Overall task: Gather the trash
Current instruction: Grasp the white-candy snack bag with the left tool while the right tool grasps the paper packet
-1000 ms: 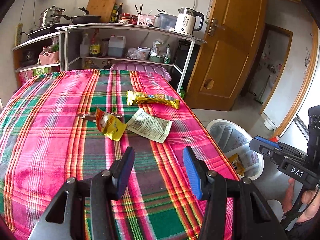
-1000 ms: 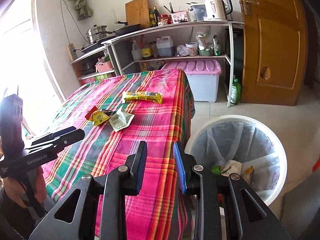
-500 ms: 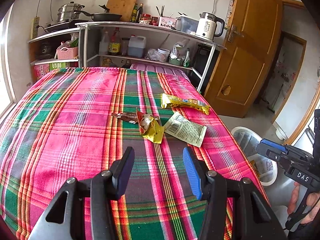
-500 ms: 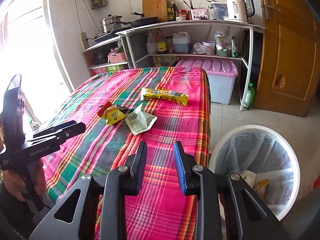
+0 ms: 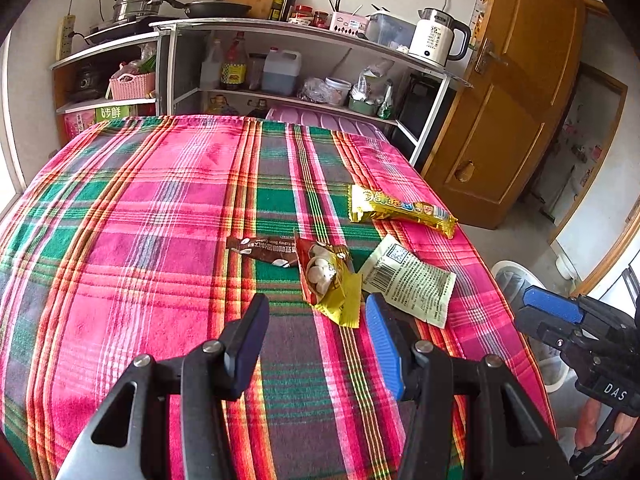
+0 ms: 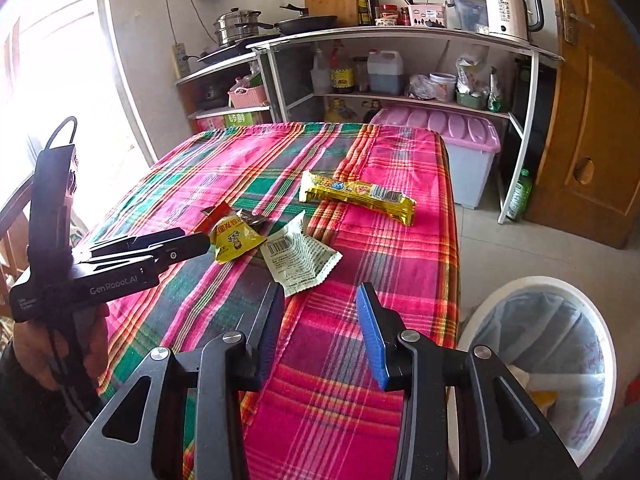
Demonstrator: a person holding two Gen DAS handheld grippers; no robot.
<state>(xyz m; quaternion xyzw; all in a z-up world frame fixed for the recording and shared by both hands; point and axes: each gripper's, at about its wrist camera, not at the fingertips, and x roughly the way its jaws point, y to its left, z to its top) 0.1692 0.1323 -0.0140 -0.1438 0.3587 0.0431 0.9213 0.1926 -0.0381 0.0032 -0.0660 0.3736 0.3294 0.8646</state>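
Fingers of both grippers are being held apart with nothing between them. The right gripper (image 6: 320,324) has just been opened wider, jaws empty, presumably being readied for a pickup. The left gripper (image 5: 316,332) is being kept spread, pitched down at the plaid tablecloth (image 5: 160,208).

Trash is being approached: the yellow snack pouch (image 5: 330,284) is lying just ahead of the left fingertips, slightly toward the blue pad. The white sachet (image 6: 298,256) is sitting just beyond the right fingertips, nearest the dark pad. The brown wrapper (image 5: 264,249) and long yellow bar wrapper (image 6: 360,196) are lying further ahead, apart from both.

The white bin (image 6: 560,292) is being kept to the right of the right fingers, beside the table edge; something pale is lying inside, possibly earlier trash, though hard to tell.
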